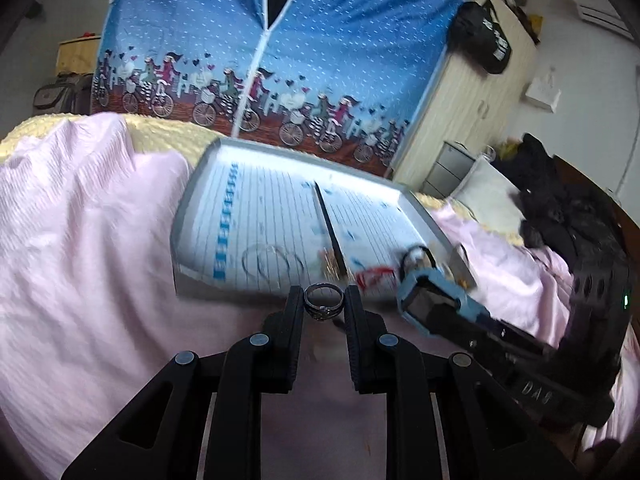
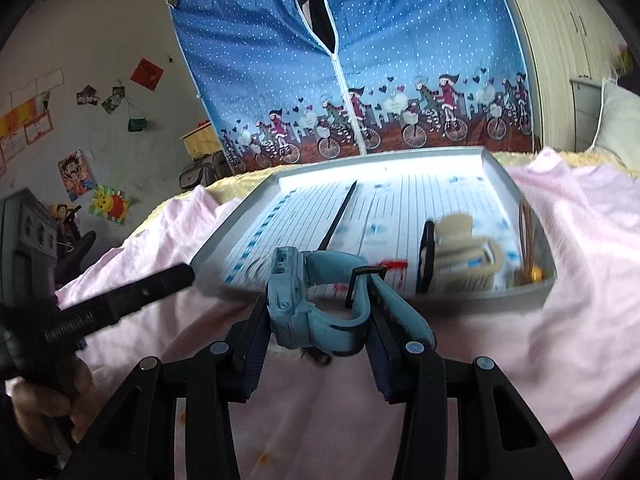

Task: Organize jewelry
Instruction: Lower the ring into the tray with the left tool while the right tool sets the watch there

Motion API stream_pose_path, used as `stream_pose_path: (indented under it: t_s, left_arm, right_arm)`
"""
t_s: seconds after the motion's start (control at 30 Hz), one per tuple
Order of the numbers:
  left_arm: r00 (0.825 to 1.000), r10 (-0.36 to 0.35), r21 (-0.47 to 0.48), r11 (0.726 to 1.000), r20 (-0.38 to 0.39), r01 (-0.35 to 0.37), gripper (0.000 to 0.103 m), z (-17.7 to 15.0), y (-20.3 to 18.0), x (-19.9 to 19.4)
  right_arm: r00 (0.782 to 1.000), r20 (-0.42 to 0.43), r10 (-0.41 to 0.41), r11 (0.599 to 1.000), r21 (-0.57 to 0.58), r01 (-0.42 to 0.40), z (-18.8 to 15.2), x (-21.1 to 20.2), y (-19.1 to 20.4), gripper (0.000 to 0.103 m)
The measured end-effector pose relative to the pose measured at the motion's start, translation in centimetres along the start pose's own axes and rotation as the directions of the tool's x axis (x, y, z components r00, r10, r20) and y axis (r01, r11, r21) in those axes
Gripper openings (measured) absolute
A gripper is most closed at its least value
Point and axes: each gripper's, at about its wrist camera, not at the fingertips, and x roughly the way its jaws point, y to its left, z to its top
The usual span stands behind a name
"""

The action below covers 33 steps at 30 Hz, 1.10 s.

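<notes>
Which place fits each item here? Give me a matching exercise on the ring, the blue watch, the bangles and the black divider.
Items:
1. ring
2. blue watch
3. bangles
4. black divider

Places:
A. lying in the tray's left compartment
B. between the jaws of the right gripper
C. running down the middle of the tray
D. between the jaws of the left gripper

Pairs: 1-D, 2-B, 3-A, 4-C

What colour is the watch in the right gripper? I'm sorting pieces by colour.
Light blue watch, with a dark strap lining; clearest in the right wrist view.
</notes>
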Motion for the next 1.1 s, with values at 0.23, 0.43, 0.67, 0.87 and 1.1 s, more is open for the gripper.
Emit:
stream_pose_path:
  t_s: [0.23,0.43,0.67,0.87,1.1]
  left_arm:
    - [0.992,0.125,-0.030,0.992,-0.028,-0.126,0.017,3.5,0.7,3.8]
    - [0.982,0.163,-0.066,0.983,-0.097,-0.170,0.017,4.1,2.4,6.5]
    - [0.973,0.170,-0.098,0.977,-0.156,-0.187,0.017,3.2,3.8,7.7]
    - [0.966,0.186,-0.099,0.973,-0.182,-0.206,0.017,3.2,3.9,7.9]
    - [0.962,0.199,-0.095,0.971,-0.184,-0.219,0.036,3.3,3.5,7.7]
  right_arm:
    - [0.999,0.019,-0.036,0.999,-0.029,0.037,2.7,2.5,-0.5,0.042]
    - [0.999,-0.028,-0.026,1.000,0.004,0.026,2.5,4.3,-1.4,0.042]
    - [0.998,-0.064,-0.026,0.998,0.053,0.030,2.0,4.8,-2.7,0.045]
    - [0.997,-0.075,-0.022,0.997,0.075,0.028,1.8,4.9,-3.3,0.052]
    - [0.997,-0.074,-0.015,0.997,0.074,0.021,1.9,4.9,-3.2,0.058]
